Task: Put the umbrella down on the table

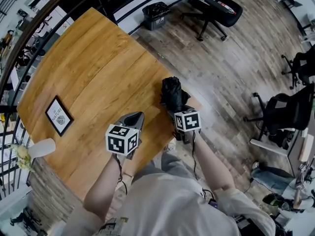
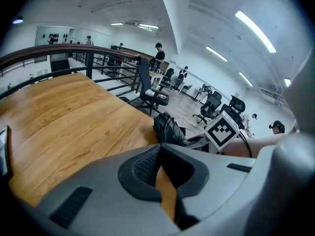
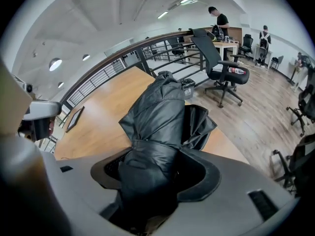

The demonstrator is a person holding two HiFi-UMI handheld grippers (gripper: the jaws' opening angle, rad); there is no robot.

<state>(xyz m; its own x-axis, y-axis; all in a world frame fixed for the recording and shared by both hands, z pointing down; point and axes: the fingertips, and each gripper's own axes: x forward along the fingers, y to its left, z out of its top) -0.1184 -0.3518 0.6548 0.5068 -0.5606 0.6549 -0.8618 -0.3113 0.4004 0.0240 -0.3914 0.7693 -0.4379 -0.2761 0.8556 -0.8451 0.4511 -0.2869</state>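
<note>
Okay, got the folded black umbrella [image 3: 157,117] clenched in the right gripper [image 3: 152,173] over the near edge of the table [image 1: 98,73], left gripper [image 2: 158,154] pinched shut on nothing. Probably best to lower slowly, lay flat further onto the table, then release.

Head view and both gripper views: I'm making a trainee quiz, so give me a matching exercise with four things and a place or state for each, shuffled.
1 umbrella
2 left gripper
3 framed picture
4 office chair

a on the floor
b flat on the table
c jaws together, empty
d folded, clamped by the right gripper

Pairs: 1-d, 2-c, 3-b, 4-a
</note>
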